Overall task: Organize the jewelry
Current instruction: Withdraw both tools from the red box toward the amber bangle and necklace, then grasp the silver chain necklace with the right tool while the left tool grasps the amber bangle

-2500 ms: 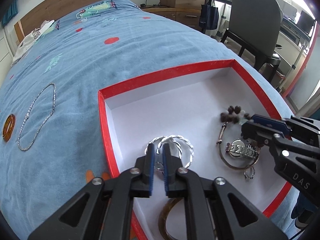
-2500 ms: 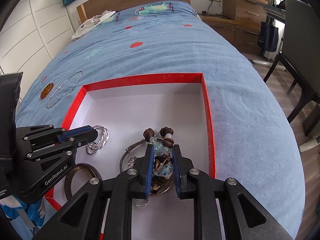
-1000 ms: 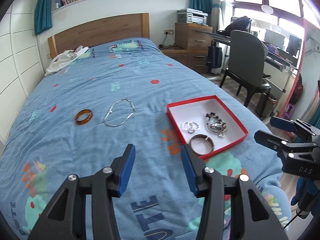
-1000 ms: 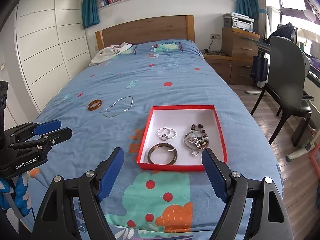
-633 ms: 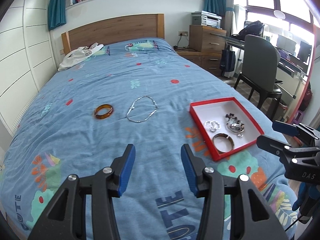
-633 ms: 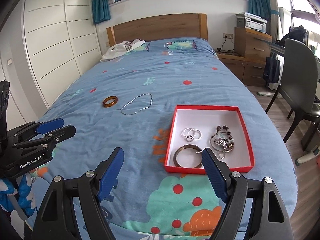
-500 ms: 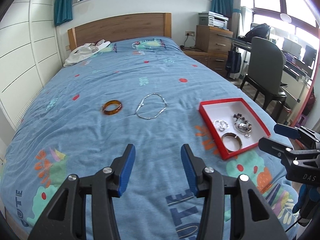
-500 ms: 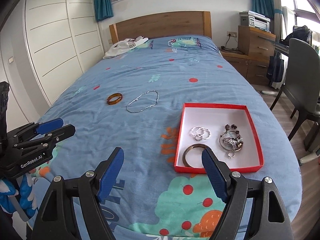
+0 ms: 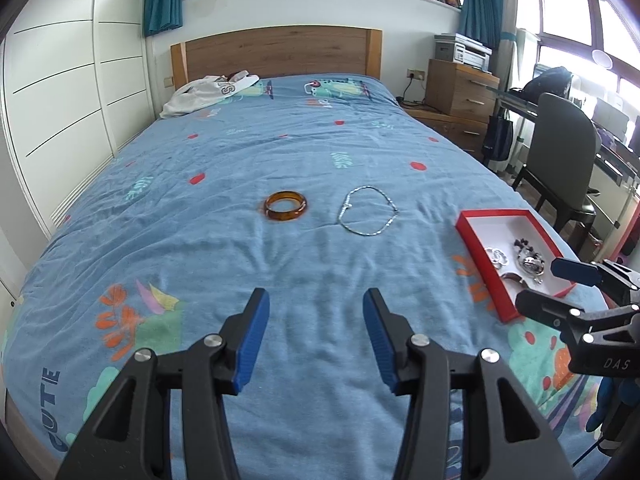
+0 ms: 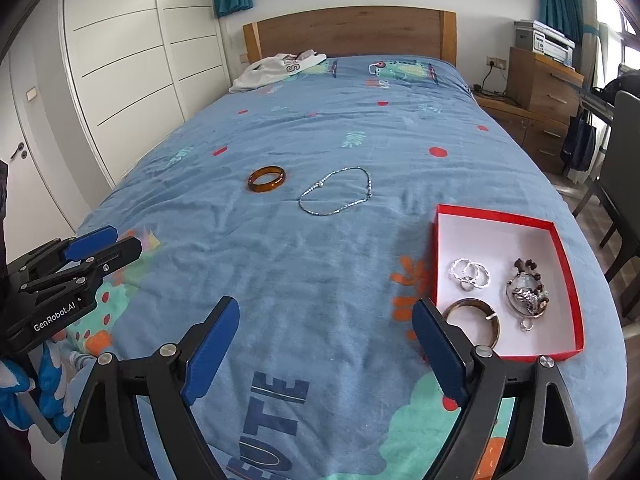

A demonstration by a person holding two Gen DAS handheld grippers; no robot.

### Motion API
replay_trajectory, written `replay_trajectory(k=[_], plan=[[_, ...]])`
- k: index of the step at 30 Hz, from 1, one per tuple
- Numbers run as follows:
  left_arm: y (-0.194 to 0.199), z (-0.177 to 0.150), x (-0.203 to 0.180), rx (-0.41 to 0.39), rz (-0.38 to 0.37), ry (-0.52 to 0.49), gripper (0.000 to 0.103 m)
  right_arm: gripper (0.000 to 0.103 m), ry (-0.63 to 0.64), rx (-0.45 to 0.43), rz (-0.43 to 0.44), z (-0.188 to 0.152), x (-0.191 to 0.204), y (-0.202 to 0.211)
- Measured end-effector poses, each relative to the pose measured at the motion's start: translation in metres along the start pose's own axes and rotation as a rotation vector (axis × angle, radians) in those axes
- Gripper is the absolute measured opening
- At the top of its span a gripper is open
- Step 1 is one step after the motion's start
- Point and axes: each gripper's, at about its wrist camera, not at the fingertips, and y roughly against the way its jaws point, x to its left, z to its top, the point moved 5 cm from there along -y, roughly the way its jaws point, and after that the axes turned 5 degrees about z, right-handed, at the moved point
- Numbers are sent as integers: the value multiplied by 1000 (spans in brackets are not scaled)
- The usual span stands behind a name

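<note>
Lying on open bedspread [image 10: 328, 264], bangle [image 10: 266, 179] and necklace [image 10: 337, 191] sit apart from red-rimmed box [image 10: 500, 213]

On my blue patterned bedspread [image 10: 320, 264], the amber resin bangle [image 10: 266, 179] lies just left of the looped silver chain necklace [image 10: 336, 192], both midway up the bed. To their right and nearer me sits the red-rimmed shallow cardboard box [image 10: 498, 213]. Inside it, the twisted silver rings [image 10: 470, 273] lie behind the dark brown bangle [image 10: 472, 322], with the tangled beaded bracelet and watch cluster [image 10: 526, 294] to their right. A crumpled white garment [image 10: 276, 66] lies far back by the wooden headboard [image 10: 352, 32].
</note>
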Motion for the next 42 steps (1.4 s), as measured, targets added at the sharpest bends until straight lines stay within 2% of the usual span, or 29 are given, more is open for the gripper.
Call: replay_trajectory(k=[8,18,27,32,38,42], plan=[[-35,10,21,35,22,19,52,91,13,31,34,18,14,-36],[-117,19,40,118,29,59,52,96,-15,79,67,41,-2,-114],[-207,34,40,197,-45,127,53,97,-56,130,97,53,-28,-192],[-249,48,45,226,-87,208,53,97,-66,142,114,63,-38,-226],[-288,69,59,241,-72,273,53,98,-91,132,144,78,-47,-254],[-311,80,66,254,-46,278,53,98,-106,120,161,91,-49,-272]])
